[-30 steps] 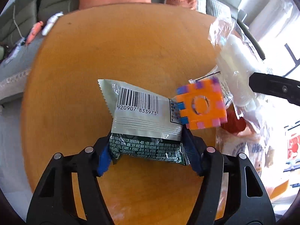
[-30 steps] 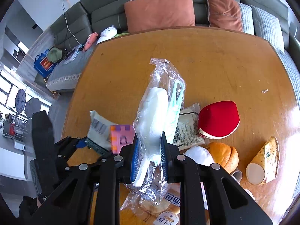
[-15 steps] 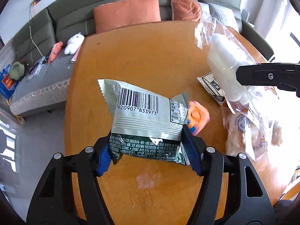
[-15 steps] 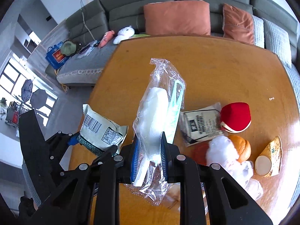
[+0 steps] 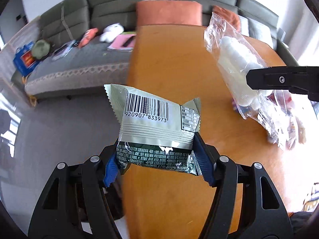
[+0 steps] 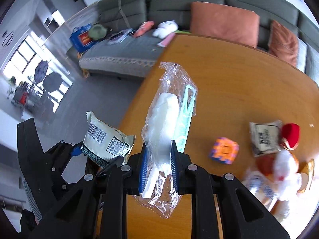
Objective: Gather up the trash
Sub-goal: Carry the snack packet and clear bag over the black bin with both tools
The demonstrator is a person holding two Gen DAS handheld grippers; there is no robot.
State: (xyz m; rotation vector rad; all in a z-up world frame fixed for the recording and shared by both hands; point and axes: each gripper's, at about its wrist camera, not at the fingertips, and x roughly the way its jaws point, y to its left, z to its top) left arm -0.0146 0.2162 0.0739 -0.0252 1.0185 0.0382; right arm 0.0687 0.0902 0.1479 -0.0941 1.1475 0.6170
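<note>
My left gripper [image 5: 157, 166] is shut on a silver and dark green snack packet [image 5: 157, 123] with a barcode, held in the air over the left edge of the round wooden table [image 5: 179, 59]. The same snack packet [image 6: 106, 141] shows at the lower left of the right wrist view. My right gripper [image 6: 158, 171] is shut on a clear plastic bag [image 6: 169, 119] with white tissue and a mint-green utensil inside. That plastic bag [image 5: 237, 63] hangs at the right of the left wrist view.
On the table's right side lie an orange and purple foam cube [image 6: 224, 150], a grey packet [image 6: 263, 137], a red cap [image 6: 291, 134] and other blurred wrappers and toys. A grey sofa [image 6: 127, 49] with orange cushions [image 6: 223, 23] stands behind; grey floor lies to the left.
Both grippers have moved left with their loads, from over the cluttered part of the table to its left edge. The foam cube and other items have slid right in view; the floor shows beneath.
</note>
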